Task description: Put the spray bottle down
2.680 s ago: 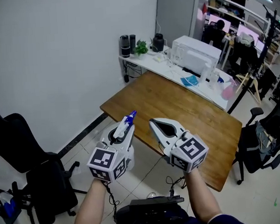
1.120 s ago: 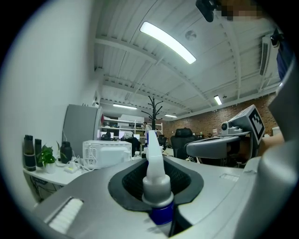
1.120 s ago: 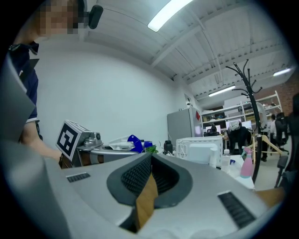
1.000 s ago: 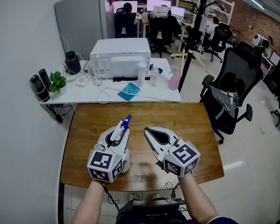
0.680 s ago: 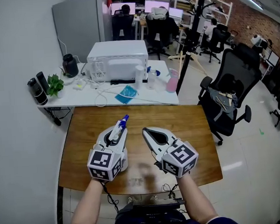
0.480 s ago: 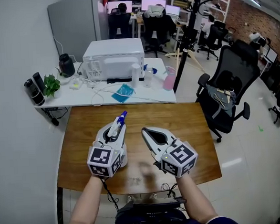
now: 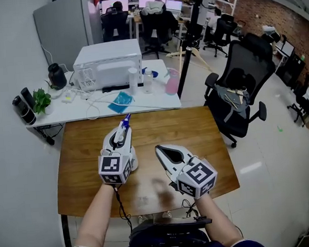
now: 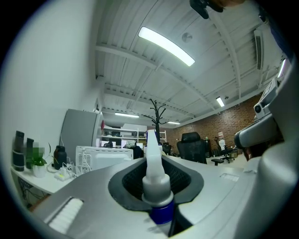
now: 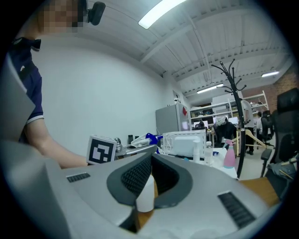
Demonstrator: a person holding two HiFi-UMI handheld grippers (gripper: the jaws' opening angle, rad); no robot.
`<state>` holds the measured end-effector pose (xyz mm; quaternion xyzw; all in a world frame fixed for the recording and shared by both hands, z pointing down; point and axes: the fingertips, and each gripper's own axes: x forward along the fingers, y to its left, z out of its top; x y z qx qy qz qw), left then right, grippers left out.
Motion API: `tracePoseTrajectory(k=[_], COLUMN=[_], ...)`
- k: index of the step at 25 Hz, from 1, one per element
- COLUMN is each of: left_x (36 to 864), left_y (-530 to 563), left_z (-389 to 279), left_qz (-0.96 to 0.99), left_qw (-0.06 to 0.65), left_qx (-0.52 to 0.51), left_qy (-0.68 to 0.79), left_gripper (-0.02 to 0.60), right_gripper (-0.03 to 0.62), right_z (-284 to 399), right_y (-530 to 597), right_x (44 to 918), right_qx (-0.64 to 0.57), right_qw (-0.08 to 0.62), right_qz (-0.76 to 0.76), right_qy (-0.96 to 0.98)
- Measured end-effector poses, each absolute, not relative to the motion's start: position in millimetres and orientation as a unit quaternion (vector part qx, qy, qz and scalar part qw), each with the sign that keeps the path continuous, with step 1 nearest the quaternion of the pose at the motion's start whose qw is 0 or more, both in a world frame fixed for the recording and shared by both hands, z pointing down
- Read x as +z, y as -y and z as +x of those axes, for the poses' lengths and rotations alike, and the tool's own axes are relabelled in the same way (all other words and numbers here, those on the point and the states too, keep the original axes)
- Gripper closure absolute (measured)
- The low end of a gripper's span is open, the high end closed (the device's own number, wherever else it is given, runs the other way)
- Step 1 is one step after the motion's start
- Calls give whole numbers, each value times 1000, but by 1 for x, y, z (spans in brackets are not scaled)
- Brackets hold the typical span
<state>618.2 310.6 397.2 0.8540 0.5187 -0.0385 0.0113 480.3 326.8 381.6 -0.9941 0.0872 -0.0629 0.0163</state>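
Observation:
My left gripper [image 7: 122,132] is shut on the spray bottle [image 7: 124,125], a white bottle with a blue collar and blue nozzle tip that sticks out past the jaws. It hangs over the left middle of the wooden table [image 7: 208,137]. In the left gripper view the bottle's neck [image 8: 157,186] stands clamped in the jaws' hollow. My right gripper [image 7: 158,148] hovers beside it to the right, over the table's near half, jaw tips together and holding nothing. A pale shape shows through its hollow [image 9: 145,198]; I cannot tell what it is.
Behind the table stands a white desk [image 7: 90,110] with a white box-shaped appliance [image 7: 108,63], small bottles, a pink spray bottle [image 7: 171,85], a blue cloth [image 7: 120,102] and a plant [image 7: 39,99]. A black office chair [image 7: 236,88] stands off the table's right corner.
Both grippers have moved forward from the table's near edge to over its surface, the left farther than the right. The left still grips the bottle; the right stays shut.

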Motion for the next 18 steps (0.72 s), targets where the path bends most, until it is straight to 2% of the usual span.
tracePoseTrajectory(k=[18], left_x=[433], left_y=[-338], left_z=[635], left_qz=[866], left_qw=[17], left_qx=[-50], left_qy=[-496], left_gripper=[497], right_gripper=[592], right_z=[475], right_y=[-349], right_x=[393], right_qx=[-81], right_qw=[20], right_qz=[-995], right_qy=[-50])
